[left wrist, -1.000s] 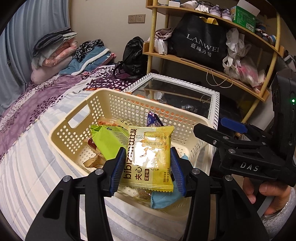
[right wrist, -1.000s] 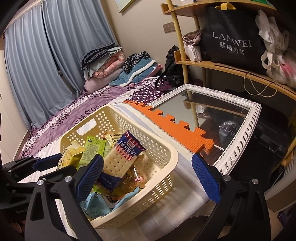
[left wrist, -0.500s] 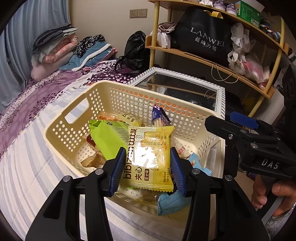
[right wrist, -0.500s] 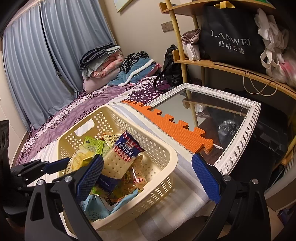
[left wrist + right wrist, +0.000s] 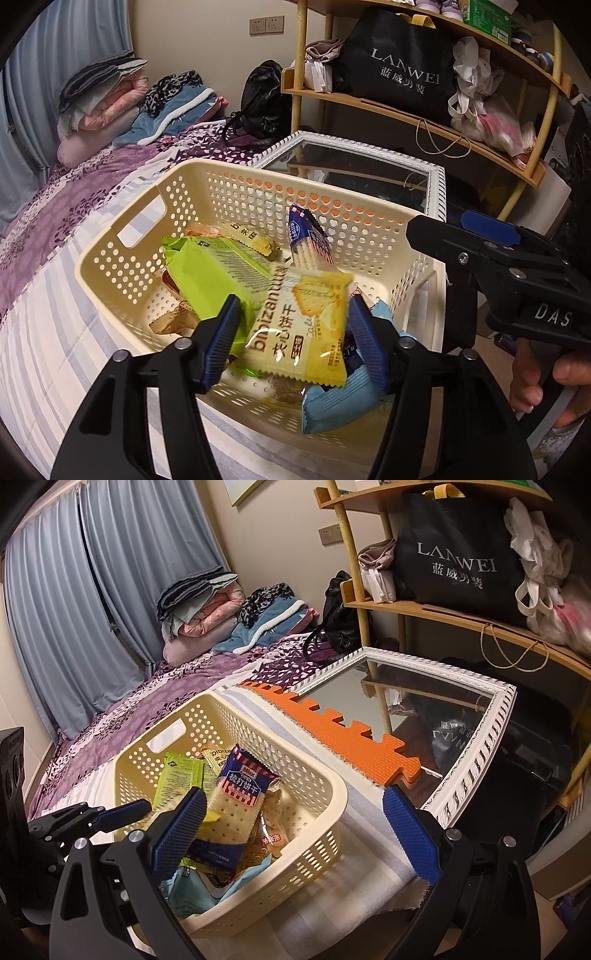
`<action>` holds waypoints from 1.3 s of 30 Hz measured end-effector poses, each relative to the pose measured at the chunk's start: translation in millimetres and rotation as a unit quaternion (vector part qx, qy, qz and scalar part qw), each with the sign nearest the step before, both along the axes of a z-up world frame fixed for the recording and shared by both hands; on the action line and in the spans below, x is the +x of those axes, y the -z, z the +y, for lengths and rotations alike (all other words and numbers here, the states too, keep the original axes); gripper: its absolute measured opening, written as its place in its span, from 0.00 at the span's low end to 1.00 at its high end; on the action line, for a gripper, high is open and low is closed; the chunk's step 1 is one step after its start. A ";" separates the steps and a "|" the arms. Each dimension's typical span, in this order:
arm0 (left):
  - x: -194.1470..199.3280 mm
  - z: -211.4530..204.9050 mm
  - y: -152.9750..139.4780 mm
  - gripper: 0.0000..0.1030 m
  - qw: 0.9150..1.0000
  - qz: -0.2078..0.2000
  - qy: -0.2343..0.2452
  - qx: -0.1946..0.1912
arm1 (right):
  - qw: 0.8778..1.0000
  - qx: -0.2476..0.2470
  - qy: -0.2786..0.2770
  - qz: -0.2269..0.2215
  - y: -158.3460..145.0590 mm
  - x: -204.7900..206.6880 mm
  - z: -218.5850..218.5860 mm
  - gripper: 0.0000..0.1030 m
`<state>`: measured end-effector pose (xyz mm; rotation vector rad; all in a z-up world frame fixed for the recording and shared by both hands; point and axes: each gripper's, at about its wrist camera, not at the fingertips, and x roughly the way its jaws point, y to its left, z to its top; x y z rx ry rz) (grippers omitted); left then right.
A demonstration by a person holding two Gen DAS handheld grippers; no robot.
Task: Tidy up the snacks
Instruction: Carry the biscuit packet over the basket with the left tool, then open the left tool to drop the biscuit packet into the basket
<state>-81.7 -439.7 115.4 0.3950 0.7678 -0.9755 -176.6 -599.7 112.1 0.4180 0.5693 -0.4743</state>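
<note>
- The left gripper (image 5: 291, 332) jaws are opening, releasing the yellow biscuit packet (image 5: 301, 328) over the cream basket (image 5: 122, 266) on the bed.
- Let it fall clear before withdrawing.
- The right gripper (image 5: 295, 834) is spread wide and empty, beside the basket's right rim.

The left tongs (image 5: 293, 341) are opening, the yellow biscuit packet (image 5: 301, 325) tilted between them above the basket (image 5: 122, 266).

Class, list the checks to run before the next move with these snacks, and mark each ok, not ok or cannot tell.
1. Yellow packet over the basket: ok.
2. Left gripper jaws opening, pads off the packet: ok.
3. Packet landed: cannot tell, blurred.
4. Right gripper open and empty: ok.
5. Basket fully on the bed: cannot tell.
</note>
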 end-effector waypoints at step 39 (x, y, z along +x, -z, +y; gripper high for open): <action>3.4 28.0 -21.3 0.97 0.997 -0.047 -0.064 0.008 | 1.000 -0.013 -0.011 -0.003 -14.0 -12.1 16.8 0.95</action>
